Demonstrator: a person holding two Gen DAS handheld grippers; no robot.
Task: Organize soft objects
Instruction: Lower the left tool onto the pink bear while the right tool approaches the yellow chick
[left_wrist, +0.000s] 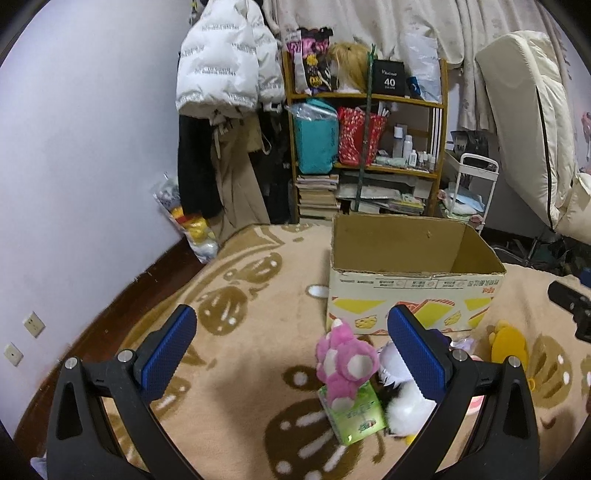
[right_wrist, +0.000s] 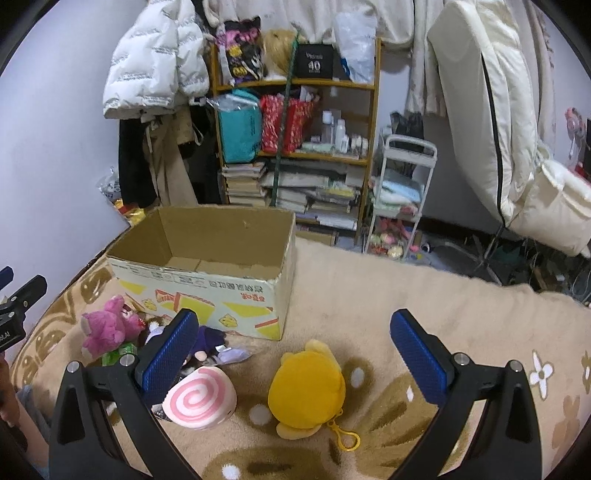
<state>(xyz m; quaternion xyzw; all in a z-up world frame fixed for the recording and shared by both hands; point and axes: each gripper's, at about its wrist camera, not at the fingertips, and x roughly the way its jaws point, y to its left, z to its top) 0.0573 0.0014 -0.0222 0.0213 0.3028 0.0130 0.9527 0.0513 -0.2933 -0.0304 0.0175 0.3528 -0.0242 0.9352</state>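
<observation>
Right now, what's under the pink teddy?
The pink teddy lies partly on a green packet, which rests on the blanket. The left gripper is open above them. The part of the packet under the teddy is hidden.

Pink bear (left_wrist: 345, 363), yellow plush (right_wrist: 306, 387)

Home bedroom, blanket-covered bed (right_wrist: 369, 295), cluttered bookshelf (left_wrist: 369, 96), hanging coats (left_wrist: 221, 66), curtains (left_wrist: 406, 22)

Two low wrist views toward shared cardboard box (left_wrist: 413, 280), perhaps side by side.
</observation>
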